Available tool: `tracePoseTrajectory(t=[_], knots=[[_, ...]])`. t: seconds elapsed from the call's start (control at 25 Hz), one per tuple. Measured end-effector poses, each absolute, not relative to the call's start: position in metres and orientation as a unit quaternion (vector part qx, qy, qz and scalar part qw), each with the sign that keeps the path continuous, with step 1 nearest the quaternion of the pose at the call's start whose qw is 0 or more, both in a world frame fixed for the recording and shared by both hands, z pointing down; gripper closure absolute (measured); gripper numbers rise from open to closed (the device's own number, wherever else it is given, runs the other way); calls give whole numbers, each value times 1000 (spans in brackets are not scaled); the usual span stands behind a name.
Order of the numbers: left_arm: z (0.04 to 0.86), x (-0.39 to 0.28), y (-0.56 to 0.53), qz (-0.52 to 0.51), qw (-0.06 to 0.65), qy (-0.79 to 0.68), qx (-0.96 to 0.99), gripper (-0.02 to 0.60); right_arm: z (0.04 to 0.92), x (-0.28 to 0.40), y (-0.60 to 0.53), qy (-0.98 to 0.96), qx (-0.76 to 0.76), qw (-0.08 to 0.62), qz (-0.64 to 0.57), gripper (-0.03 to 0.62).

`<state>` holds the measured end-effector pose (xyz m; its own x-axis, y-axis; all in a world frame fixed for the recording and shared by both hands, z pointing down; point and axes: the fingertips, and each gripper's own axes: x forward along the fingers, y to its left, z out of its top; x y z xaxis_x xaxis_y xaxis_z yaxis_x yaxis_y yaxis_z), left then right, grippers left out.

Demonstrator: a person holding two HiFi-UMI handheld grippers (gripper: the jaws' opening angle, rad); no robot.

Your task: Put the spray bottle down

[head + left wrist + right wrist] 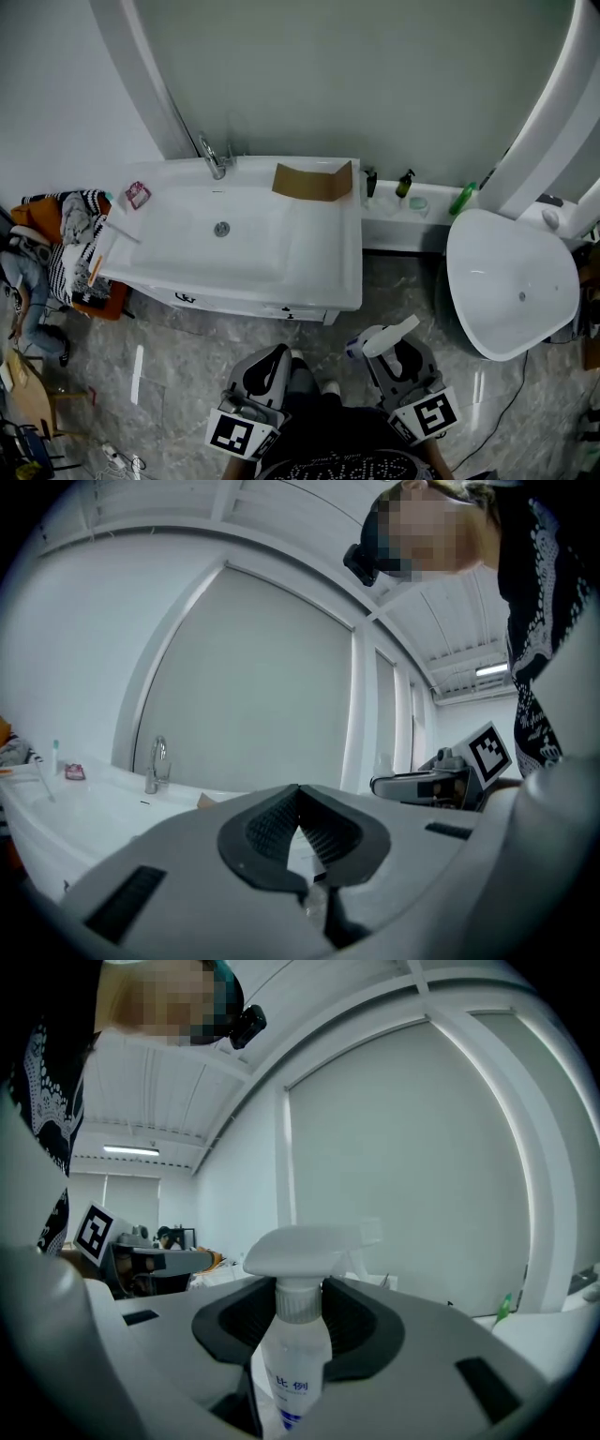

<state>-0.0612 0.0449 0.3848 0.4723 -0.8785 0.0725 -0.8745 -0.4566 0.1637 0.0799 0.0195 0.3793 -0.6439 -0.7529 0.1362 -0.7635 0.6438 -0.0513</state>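
Clamping the clear plastic spray bottle (298,1358) with the white trigger head by its neck, the right claw (300,1314) stands partly open. Its dark ribbed pads (354,1321) press in from both sides and the bottle is upright. The left claw (300,829) is closed tip to tip with nothing in it. Both hang low over the grey marbled floor (169,366), apart from the white washbasin bench (347,272). On that bench a brown cardboard piece (314,181) lies at the back rim, near the chrome tap (214,157). To me this looks like the carry, with the set-down not yet begun. The next move calls for bringing the bottle over a bare flat spot and lowering it until its base rests. After that the pads can ease apart without tipping it.
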Motion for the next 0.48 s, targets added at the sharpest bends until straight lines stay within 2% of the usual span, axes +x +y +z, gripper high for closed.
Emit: tracePoseTrajectory(t=[0.48], knots=[[369,-128,-43,-5,74,-470,879,580,362,34,-53,-868,490,35,71,439]])
